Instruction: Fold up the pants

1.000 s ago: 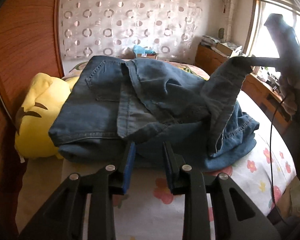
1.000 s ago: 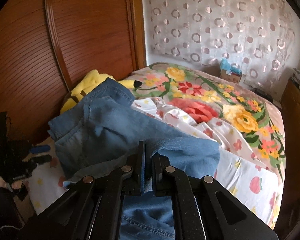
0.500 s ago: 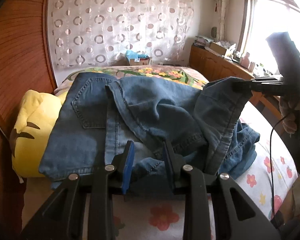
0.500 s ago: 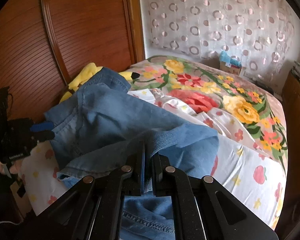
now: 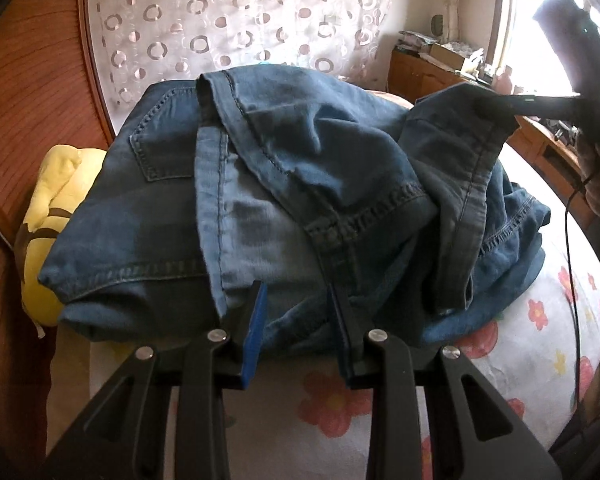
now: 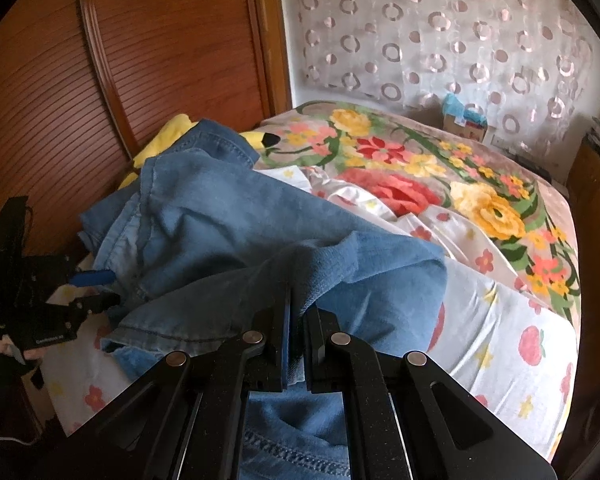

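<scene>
Two tools: right tool (image 6: 298, 332) pinches a pants (image 5: 300, 200) fold; left tool (image 5: 298, 304), parted, straddles their near edge.

My black claws' blue pads (image 5: 256, 332), blue denim pants (image 5: 284, 184), white flower-print bedsheet (image 5: 548, 344), yellow plush toy (image 5: 48, 208)

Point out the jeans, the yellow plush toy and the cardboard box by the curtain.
jeans (image 5: 284, 184): left wrist view, on the seat panel.
yellow plush toy (image 5: 56, 184): left wrist view, on its body.
cardboard box (image 6: 466, 128): right wrist view, on its front face.
</scene>
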`<action>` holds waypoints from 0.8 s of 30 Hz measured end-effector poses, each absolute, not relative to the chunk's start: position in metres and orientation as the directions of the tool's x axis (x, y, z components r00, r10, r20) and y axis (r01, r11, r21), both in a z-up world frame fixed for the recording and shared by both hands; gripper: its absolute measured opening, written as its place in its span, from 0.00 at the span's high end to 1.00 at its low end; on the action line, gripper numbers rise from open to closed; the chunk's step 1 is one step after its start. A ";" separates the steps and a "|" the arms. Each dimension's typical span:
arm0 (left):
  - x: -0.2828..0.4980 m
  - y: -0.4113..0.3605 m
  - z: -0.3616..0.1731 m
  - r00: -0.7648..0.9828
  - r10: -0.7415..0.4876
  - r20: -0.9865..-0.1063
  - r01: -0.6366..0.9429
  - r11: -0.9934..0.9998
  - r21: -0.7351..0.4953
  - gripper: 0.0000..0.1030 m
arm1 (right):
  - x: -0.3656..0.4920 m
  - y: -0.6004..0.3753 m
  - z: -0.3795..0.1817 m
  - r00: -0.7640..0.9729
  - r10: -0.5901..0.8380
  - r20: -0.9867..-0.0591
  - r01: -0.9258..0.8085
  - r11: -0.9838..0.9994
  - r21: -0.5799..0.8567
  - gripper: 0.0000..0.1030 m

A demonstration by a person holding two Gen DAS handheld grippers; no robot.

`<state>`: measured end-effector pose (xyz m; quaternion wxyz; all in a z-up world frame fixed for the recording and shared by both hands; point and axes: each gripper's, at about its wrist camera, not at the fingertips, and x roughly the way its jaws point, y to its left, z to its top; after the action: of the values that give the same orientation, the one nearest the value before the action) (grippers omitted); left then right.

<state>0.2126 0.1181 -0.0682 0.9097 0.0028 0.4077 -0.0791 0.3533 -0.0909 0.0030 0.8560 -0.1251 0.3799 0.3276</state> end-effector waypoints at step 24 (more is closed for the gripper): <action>0.167 0.166 -0.026 0.786 -0.128 -0.605 0.015 0.982 -0.188 0.99 | 0.352 -0.087 0.006 0.492 0.505 -0.709 -0.674 0.737 0.057 0.98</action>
<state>0.1674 0.1659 -0.0257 0.9409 -0.0869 0.3252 -0.0378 0.3524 -0.0865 0.0058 0.8561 -0.1145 0.3680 0.3443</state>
